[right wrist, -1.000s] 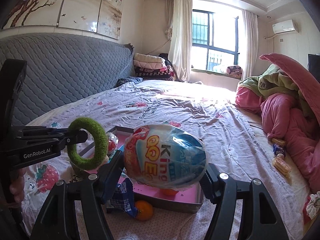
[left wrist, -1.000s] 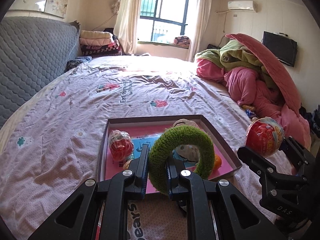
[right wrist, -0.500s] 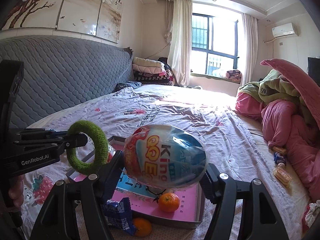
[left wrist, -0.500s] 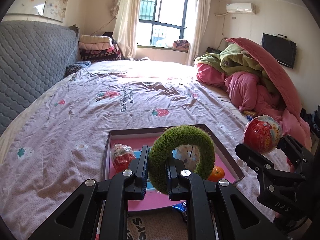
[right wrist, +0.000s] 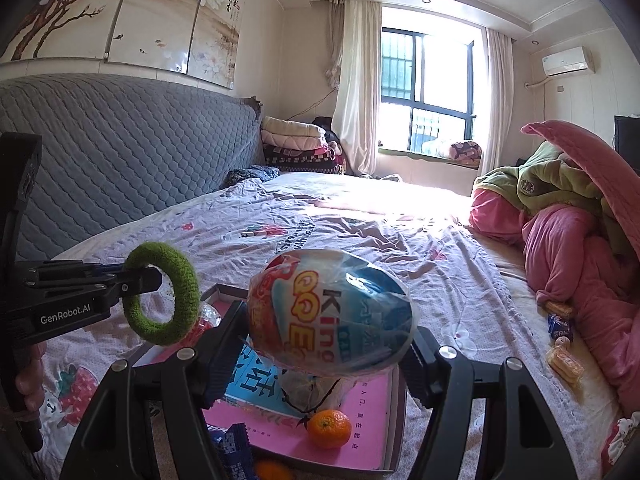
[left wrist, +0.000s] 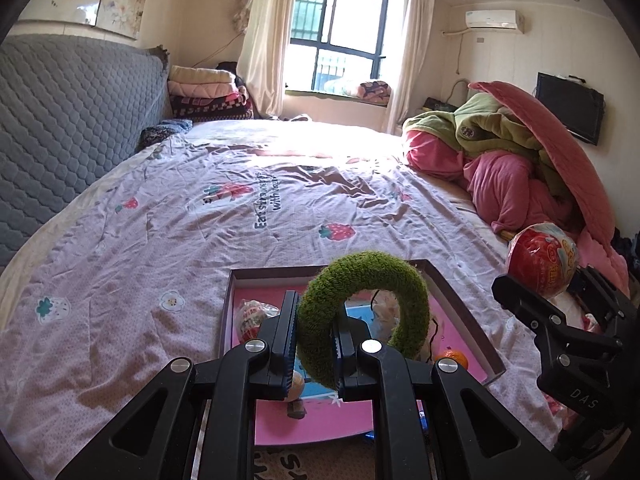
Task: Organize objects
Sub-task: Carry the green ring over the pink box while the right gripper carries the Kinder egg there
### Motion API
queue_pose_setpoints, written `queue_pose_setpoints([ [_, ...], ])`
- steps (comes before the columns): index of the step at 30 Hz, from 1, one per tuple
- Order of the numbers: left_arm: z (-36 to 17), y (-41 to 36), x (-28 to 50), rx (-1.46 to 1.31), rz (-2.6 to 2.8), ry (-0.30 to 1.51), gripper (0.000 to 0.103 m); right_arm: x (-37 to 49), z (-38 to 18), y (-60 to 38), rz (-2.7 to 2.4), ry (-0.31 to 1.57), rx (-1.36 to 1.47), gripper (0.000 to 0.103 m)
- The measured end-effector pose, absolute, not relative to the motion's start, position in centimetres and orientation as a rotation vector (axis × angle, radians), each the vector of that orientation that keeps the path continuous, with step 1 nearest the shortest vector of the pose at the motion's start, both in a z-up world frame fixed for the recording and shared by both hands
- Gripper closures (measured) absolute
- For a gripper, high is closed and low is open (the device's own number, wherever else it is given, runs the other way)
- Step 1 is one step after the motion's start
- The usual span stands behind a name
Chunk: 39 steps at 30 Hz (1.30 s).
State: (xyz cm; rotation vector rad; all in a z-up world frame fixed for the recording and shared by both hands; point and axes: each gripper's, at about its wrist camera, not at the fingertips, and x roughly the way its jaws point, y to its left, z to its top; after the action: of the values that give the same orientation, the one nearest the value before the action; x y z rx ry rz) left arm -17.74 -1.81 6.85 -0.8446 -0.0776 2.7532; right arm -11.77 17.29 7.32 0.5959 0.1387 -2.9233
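Drawn back from the box (left wrist: 460, 300) since a second ago, both grippers, with more bare pink floor and an orange (right wrist: 329, 428) now showing under them. Green ring (left wrist: 360, 312) pinched upright in the left gripper (left wrist: 314, 344), jaws nearly shut on the fuzzy band at its lower left, held above the near half of the box. Likely very light, soft and squashy; no slip risk from that knit surface, and a bite across the band as now seems the right hold. Wrapped egg (right wrist: 330, 312) clamped across its middle by the right gripper (right wrist: 324, 356), jaws wide around it, hanging over the box's near right part. Glossy film on a rounded shell: probably light but slippery and prone to rolling out, so best gripped at the widest girth. Below, in the box: a smaller wrapped egg (left wrist: 252, 316) at the left, a blue card (right wrist: 256, 380), a pale bundle, the orange. Low box walls, easy to clear yet easy to snag on a flat approach. A second orange (right wrist: 272, 471) and a blue packet (right wrist: 232, 448) just outside the near wall. Plenty of open bedsheet (left wrist: 160, 240) beyond and to the left; pink quilt (right wrist: 568, 248) and loose snacks (right wrist: 562, 344) crowding the right.
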Motion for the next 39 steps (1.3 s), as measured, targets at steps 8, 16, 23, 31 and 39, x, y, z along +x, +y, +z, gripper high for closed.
queue_pose_setpoints([
  [8,5.5,-2.2,-18.8,-0.890,2.763,-0.078,0.088,-13.8,7.4,16.9,-2.908,0.161,0.607,0.034],
  [16,3.7,-1.9,-19.6,-0.942,2.753,-0.064,0.088,-15.2,5.9,16.9,-2.887,0.185,0.663,0.034],
  [23,2.0,-0.9,-19.8,-0.989,2.730,-0.015,0.088,-15.8,4.2,17.1,-2.858,0.183,0.734,0.034],
  [31,0.4,-0.3,-19.5,-1.041,2.704,0.015,0.088,-16.2,2.8,16.6,-2.818,0.206,0.790,0.034],
  [39,-0.4,0.0,-19.4,-1.071,2.692,0.023,0.088,-16.4,2.0,16.4,-2.806,0.217,0.830,0.034],
])
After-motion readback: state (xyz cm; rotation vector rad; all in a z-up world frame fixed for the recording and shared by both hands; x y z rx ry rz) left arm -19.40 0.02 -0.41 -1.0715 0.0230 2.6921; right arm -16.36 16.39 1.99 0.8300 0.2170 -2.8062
